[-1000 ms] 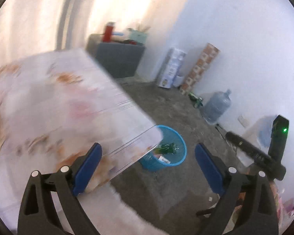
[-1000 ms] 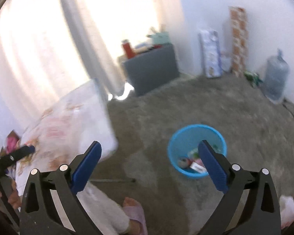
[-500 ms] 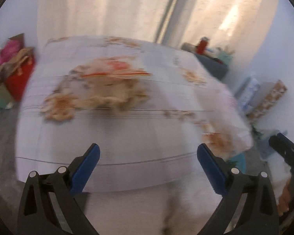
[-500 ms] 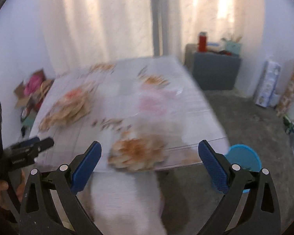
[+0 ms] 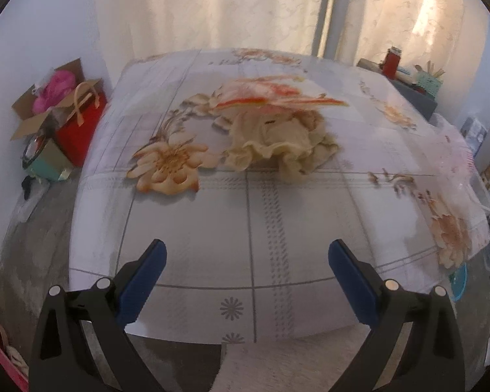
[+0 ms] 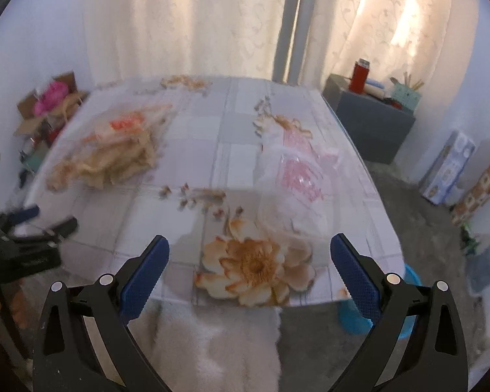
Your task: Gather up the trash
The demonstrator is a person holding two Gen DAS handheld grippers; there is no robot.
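A crumpled beige paper wad with an orange-striped wrapper [image 5: 277, 130] lies mid-table; in the right wrist view this same beige wad [image 6: 114, 153] sits at the left. A clear plastic bag with pink print [image 6: 297, 189] lies on the table's right side. My left gripper [image 5: 246, 272] hovers open over the near table edge, empty. My right gripper [image 6: 250, 268] is open and empty, short of the plastic bag. The blue bin [image 6: 408, 294] stands on the floor below the table's right corner, mostly hidden; a sliver of the blue bin [image 5: 459, 282] shows in the left wrist view.
The flower-print table [image 5: 245, 228] fills both views. Boxes and a red bag [image 5: 78, 121] stand on the floor at left. A grey cabinet [image 6: 369, 127] with a red flask stands at the right, cartons [image 6: 447, 173] by the wall. The other gripper [image 6: 26, 228] shows at left.
Both views have swung from the floor and blue bin up to the table top. The trash on the table has come into sight. Both grippers stay open.
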